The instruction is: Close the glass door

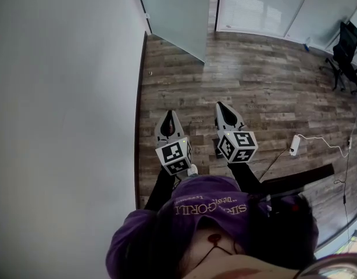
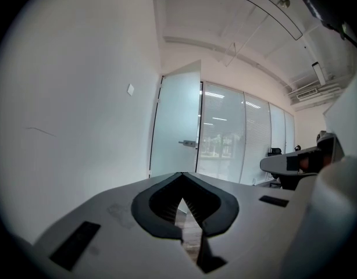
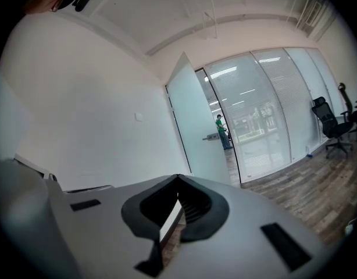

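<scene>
left tool [image 1: 169,115] faces distant glass door [image 1: 175,16]

Office interior, frosted glass door [image 1: 175,16] open at the far end, glass partition walls [image 1: 260,7] to its right, black swivel chairs [image 1: 346,51] far right, wood-plank floor [image 1: 254,92], plain white wall [image 1: 62,97] left.

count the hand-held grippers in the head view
2: the left hand-held gripper near the white wall, the right hand-held gripper beside it, both over the wood floor. None seems hidden.
</scene>
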`<state>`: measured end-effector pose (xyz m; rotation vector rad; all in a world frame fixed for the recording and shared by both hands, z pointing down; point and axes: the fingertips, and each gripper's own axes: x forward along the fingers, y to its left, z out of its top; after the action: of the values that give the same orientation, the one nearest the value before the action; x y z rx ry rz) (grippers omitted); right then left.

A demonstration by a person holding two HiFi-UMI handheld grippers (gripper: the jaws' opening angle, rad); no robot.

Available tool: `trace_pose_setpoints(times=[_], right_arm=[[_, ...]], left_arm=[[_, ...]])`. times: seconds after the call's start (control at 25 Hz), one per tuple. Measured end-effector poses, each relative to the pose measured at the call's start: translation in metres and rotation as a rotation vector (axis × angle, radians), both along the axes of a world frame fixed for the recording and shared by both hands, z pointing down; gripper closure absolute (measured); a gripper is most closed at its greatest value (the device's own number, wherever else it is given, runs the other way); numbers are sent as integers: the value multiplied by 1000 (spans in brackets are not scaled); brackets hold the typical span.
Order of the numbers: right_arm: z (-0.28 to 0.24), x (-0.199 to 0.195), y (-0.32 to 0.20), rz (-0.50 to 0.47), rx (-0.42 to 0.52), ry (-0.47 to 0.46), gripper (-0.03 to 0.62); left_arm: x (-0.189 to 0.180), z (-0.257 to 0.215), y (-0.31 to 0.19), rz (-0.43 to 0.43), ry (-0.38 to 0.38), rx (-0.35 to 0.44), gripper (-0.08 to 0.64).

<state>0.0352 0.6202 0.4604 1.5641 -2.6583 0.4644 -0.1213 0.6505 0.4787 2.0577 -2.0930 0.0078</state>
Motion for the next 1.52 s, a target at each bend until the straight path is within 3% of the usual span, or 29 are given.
trace_pose_setpoints(times=[0.36, 0.76, 1.12, 1.52], right_arm=[[9, -12, -41, 46, -38, 20, 606], [25, -26, -126, 11, -43, 17, 606], [5, -3, -227, 6, -30, 7, 606], [8, 20, -294, -8, -27, -2, 606]], left_arm=[[-14, 17, -45, 38, 21, -37, 560], [-37, 37, -117, -26, 31, -58, 561], [-4, 12, -222, -4, 24, -31, 560], [20, 15, -286, -24, 37, -24, 560]])
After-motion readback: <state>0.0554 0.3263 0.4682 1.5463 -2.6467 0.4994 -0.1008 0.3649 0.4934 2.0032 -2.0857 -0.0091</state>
